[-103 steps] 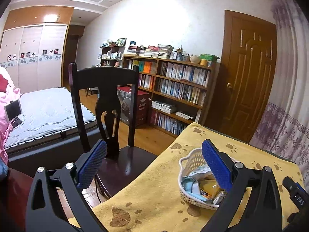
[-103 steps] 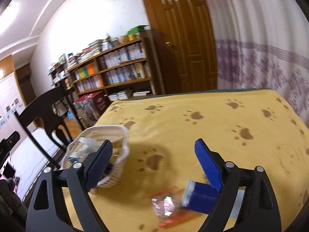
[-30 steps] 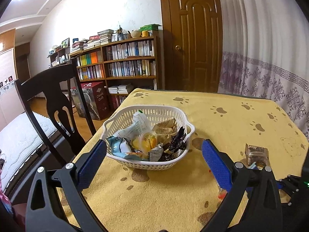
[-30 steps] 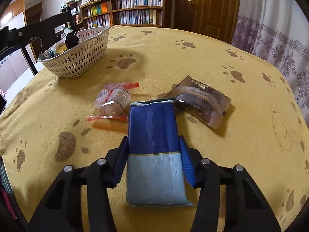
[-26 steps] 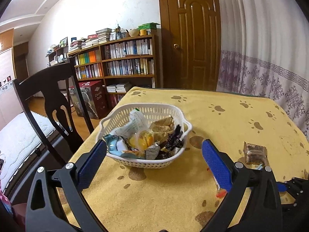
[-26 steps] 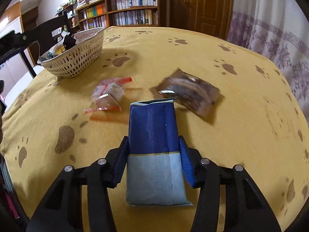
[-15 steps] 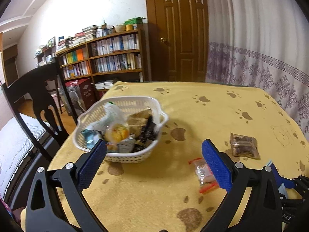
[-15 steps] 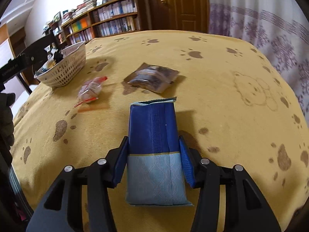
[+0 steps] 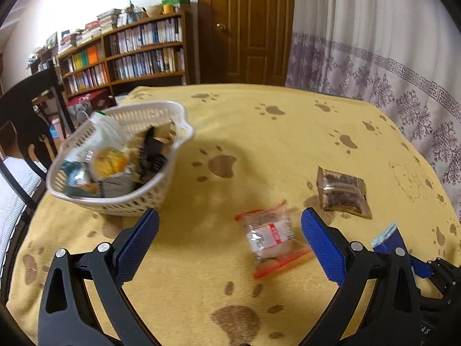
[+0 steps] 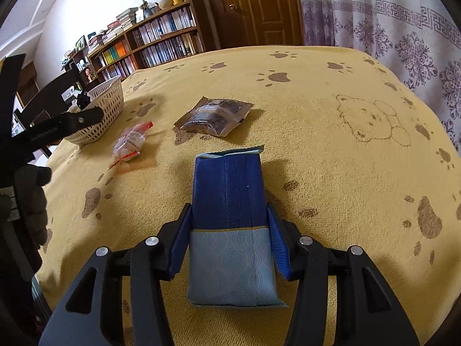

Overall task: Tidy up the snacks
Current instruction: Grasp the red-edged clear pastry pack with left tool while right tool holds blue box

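**Q:** What do the two hand-held grippers show at this moment?

**A:** The right gripper is clamped on a blue snack packet, its blue pads pressed against both long sides. The packet's sealed end points out over the yellow paw-print tablecloth. The left gripper hangs over the same cloth with its fingers spread wide and nothing between them.

**Q:** And the other snacks?

**A:** Just ahead of the left gripper, near its right-hand finger, a clear wrapper with red ends lies flat on the cloth. Beyond it, a little apart and farther right, lies a brown transparent packet. In the right wrist view the same two sit ahead of the held packet, the clear one to the left and the brown one straight ahead.

**Q:** Where is the basket?

**A:** The white slotted basket stands at the table's left side, near the edge. It is heaped with wrapped snacks, among them a yellow one and a dark one. From the right wrist it shows small at far left, partly behind the left gripper's black frame, with a dark-gloved hand below.

**Q:** The room beyond?

**A:** A filled bookshelf, a brown door, a patterned curtain, and a dark chair beside the table.
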Demonstrator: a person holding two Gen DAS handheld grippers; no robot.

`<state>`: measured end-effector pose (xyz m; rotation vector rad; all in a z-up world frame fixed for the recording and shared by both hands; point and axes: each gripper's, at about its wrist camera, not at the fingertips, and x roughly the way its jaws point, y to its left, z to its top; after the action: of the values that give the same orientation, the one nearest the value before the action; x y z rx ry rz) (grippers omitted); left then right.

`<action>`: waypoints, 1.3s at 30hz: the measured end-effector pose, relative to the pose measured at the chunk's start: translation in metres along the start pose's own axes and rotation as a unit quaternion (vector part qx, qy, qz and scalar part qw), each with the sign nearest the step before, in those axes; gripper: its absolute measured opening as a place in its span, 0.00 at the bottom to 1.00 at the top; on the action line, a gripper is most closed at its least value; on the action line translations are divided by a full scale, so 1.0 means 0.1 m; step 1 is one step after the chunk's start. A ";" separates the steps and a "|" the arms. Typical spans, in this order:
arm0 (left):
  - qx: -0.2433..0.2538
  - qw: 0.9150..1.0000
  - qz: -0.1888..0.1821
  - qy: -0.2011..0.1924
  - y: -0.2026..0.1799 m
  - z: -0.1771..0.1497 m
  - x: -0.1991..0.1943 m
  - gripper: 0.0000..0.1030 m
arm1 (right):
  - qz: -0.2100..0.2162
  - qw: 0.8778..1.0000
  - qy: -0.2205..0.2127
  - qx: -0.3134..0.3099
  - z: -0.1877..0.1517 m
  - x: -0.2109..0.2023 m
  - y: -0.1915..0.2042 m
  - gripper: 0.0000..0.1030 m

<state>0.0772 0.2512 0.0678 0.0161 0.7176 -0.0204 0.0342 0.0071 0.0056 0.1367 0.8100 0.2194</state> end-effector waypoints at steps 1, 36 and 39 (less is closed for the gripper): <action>0.001 1.000 -0.003 0.004 -0.02 -0.01 0.03 0.97 | 0.001 1.000 -0.001 0.001 0.00 0.00 0.00 0.49; 0.006 0.997 -0.031 0.066 -0.22 -0.12 0.45 0.42 | 0.013 1.000 -0.006 0.015 -0.01 -0.02 -0.05 0.49; 0.013 0.998 -0.026 0.053 -0.24 -0.12 0.35 0.41 | 0.013 1.000 -0.007 0.016 -0.01 -0.02 -0.05 0.49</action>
<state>0.0955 0.2271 0.0357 0.0240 0.8240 -0.0789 0.0326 0.0018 0.0049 0.1778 0.7993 0.2297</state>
